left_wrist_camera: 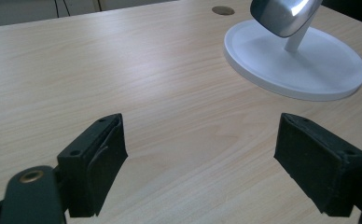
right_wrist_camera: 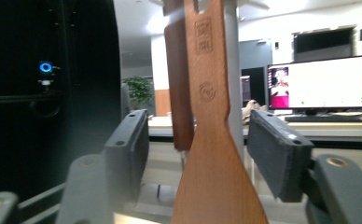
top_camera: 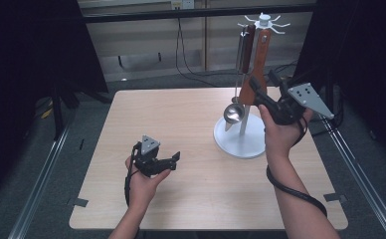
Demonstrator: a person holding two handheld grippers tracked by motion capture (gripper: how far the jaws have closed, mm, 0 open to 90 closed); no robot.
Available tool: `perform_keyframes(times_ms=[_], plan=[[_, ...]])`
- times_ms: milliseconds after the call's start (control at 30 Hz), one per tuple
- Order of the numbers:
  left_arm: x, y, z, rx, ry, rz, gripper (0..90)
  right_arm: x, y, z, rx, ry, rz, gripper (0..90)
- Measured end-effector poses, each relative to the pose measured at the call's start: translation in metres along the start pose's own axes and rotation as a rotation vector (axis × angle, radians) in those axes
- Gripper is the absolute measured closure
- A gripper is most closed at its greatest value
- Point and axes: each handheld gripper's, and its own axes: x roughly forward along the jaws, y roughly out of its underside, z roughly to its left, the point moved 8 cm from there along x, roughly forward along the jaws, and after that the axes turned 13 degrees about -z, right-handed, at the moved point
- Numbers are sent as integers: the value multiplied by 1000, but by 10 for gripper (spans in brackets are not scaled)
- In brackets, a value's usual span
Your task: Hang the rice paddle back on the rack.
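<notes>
A white utensil stand (top_camera: pixel 240 142) with a round base stands at the table's right. From its top hooks hang a wooden spatula (top_camera: pixel 258 62), a dark-handled utensil (top_camera: pixel 248 42) and a metal ladle (top_camera: pixel 233 113). My right gripper (top_camera: pixel 264 82) is raised beside the stand, open, with one jaw on each side of the spatula's blade. In the right gripper view the wooden spatula (right_wrist_camera: pixel 212 149) hangs between the jaws of that gripper (right_wrist_camera: pixel 198 156) with gaps on both sides. My left gripper (top_camera: pixel 171 160) is low over the table's middle, open with nothing in it (left_wrist_camera: pixel 200 158).
In the left gripper view the stand's base (left_wrist_camera: pixel 309 70) and the ladle's bowl (left_wrist_camera: pixel 281 14) lie ahead to the right. A light wooden table (top_camera: pixel 181 114) has bare surface around my left hand. Dark curtains flank both sides; cables run on the floor behind.
</notes>
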Motion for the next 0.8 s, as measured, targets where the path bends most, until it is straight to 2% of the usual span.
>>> perform_keyframes(times_ms=[133, 367, 600, 800], plan=[[0, -1, -1, -11, -3, -8, 162, -3, 4, 3, 8, -23, 13, 353], [1, 1, -2, -7, -2, -3, 162, -9, 11, 11, 13, -64, 27, 327], [-2, 3, -1, -4, -4, 3, 162, -18, 27, 17, 20, -105, 77, 299], [-2, 2, 0, -8, -6, 0, 162, -25, 38, 23, 34, -133, 92, 297]])
